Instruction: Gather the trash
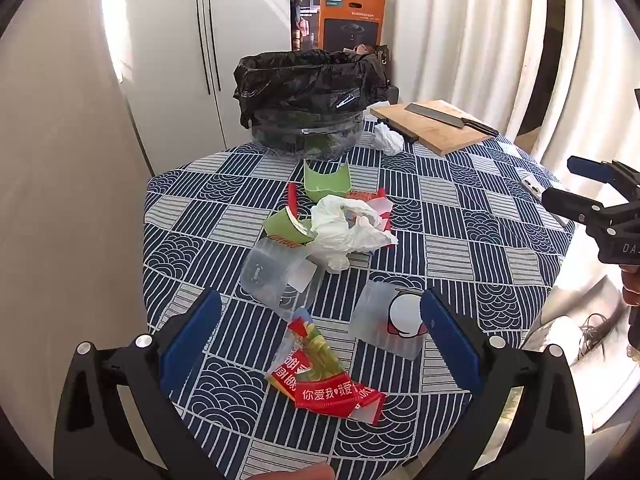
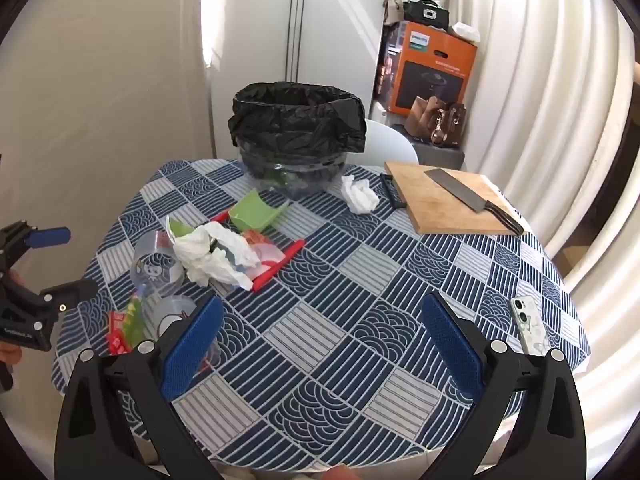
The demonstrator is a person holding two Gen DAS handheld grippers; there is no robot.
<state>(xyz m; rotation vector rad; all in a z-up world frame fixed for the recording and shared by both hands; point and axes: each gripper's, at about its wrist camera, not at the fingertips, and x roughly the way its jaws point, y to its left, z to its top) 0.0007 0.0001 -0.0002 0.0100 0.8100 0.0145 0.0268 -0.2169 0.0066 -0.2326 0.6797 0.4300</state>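
A bin lined with a black bag (image 1: 310, 98) stands at the table's far side, also in the right wrist view (image 2: 298, 128). Trash lies mid-table: a red printed wrapper (image 1: 324, 380), clear plastic cups (image 1: 276, 276) (image 1: 390, 324), crumpled white plastic (image 1: 348, 232), green cup pieces (image 1: 326, 180), and a paper ball (image 1: 388, 138). My left gripper (image 1: 320, 332) is open just above the red wrapper, its blue pads on either side. My right gripper (image 2: 322, 340) is open and empty over bare tablecloth, to the right of the trash pile (image 2: 216, 252).
A wooden cutting board (image 2: 444, 204) with a cleaver (image 2: 464, 196) lies at the far right. A phone (image 2: 530, 324) lies near the right edge. The table has a blue patterned cloth (image 2: 360, 280). An orange box (image 2: 432, 68), cupboard and curtains stand behind.
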